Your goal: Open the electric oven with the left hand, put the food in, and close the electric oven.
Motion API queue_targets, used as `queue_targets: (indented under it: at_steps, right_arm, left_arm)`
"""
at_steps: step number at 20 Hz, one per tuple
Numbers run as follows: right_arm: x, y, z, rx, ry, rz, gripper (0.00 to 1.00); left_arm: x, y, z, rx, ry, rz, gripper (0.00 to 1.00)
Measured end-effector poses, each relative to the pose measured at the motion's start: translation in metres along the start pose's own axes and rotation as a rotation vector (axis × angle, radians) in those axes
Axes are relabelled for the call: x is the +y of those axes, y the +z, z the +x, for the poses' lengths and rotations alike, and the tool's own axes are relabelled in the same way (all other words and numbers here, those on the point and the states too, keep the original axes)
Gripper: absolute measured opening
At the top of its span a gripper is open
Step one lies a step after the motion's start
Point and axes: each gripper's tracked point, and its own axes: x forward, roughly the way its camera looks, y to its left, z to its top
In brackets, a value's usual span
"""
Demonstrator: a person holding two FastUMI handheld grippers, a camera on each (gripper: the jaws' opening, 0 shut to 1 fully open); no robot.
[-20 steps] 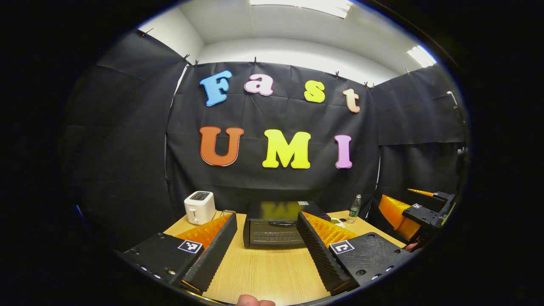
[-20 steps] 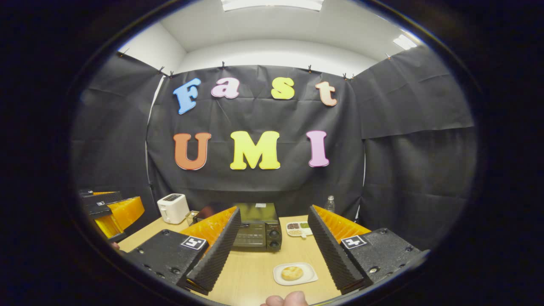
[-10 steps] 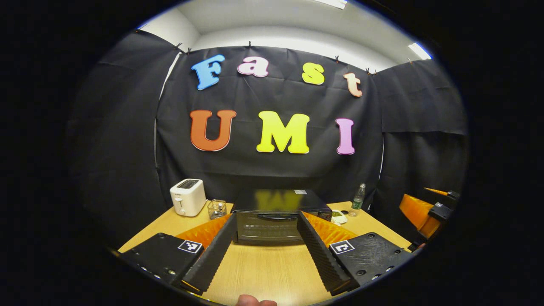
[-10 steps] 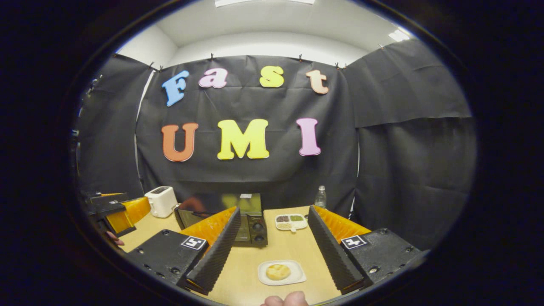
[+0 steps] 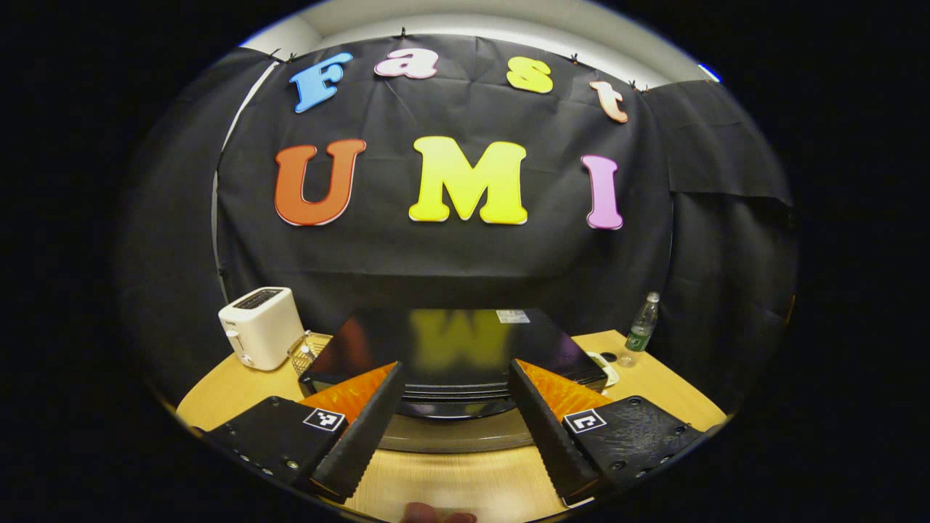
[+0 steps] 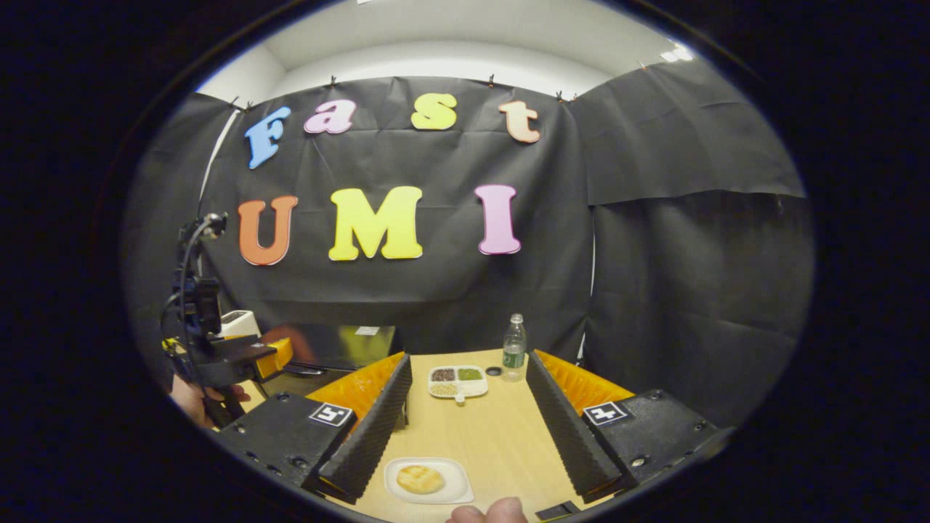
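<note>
The black electric oven (image 5: 450,341) stands close ahead in the left gripper view, its glossy top facing me and its door handle (image 5: 450,410) a dark bar low on the front. My left gripper (image 5: 454,365) is open, one finger on each side of the oven's front edge, neither pressing on it. In the right gripper view a bun (image 6: 420,478) lies on a small white plate (image 6: 450,492) near the table's front. My right gripper (image 6: 468,358) hangs open above the table, the plate low beside its left finger. The oven (image 6: 349,345) and the left gripper (image 6: 251,356) show at the left.
A white toaster (image 5: 261,327) and a small glass (image 5: 305,350) stand left of the oven. A sectioned white tray (image 6: 458,379) and a clear bottle (image 6: 514,349) sit at the back of the wooden table (image 6: 494,428). A hand (image 6: 190,398) holds the left gripper.
My left gripper has moved forward and up close to the oven, which now looms large. The right gripper's view has swung right, so the oven slid left and the plate shifted left and nearer.
</note>
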Motion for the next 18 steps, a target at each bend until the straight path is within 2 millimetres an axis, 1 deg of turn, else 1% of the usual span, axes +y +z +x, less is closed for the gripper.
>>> queue_targets:
  at_steps: [2,3,4,5,6,7,9,10,11,12,13,16,18]
  right_arm:
    - [-0.01,-0.004,0.007,0.017,-0.011,-0.006,0.98]
    - [-0.014,-0.008,0.009,0.028,-0.015,-0.01,0.98]
    - [-0.018,-0.013,0.011,0.04,-0.019,-0.013,0.98]
    - [-0.021,-0.017,0.012,0.055,-0.024,-0.013,0.98]
    - [-0.022,-0.023,0.013,0.071,-0.025,-0.009,0.98]
    - [-0.022,-0.027,0.014,0.088,-0.024,-0.003,0.98]
    - [-0.02,-0.032,0.011,0.102,-0.021,0.003,0.99]
    - [-0.018,-0.032,0.01,0.104,-0.017,0.003,0.98]
    - [-0.016,-0.032,0.008,0.102,-0.015,0.003,0.98]
    - [-0.014,-0.033,0.007,0.103,-0.011,0.005,0.98]
    - [-0.012,-0.033,0.005,0.106,-0.007,0.006,0.98]
    - [-0.01,-0.036,-0.003,0.114,-0.008,0.017,0.99]
    - [-0.008,-0.039,-0.011,0.12,-0.009,0.013,0.98]
  left_arm:
    - [0.002,-0.011,0.02,0.033,0.01,0.009,0.94]
    - [0.003,-0.018,0.026,0.051,0.016,0.017,0.83]
    - [0.005,-0.022,0.032,0.069,0.018,0.019,0.83]
    - [0.007,-0.027,0.031,0.081,0.03,0.03,0.94]
    - [0.008,-0.026,0.032,0.078,0.034,0.05,0.96]
    - [0.008,-0.028,0.03,0.086,0.037,0.053,0.95]
    - [0.006,-0.029,0.025,0.103,0.028,0.047,0.96]
    - [0.008,-0.034,0.019,0.118,0.025,0.058,0.96]
    - [0.006,-0.033,0.02,0.108,0.018,0.05,0.97]
    - [0.006,-0.037,0.011,0.119,0.012,0.054,1.0]
    - [0.005,-0.039,0.004,0.12,0.008,0.067,0.97]
    - [0.002,-0.051,-0.023,0.15,-0.002,0.076,0.98]
    - [0.001,-0.066,-0.045,0.177,-0.015,0.079,0.98]
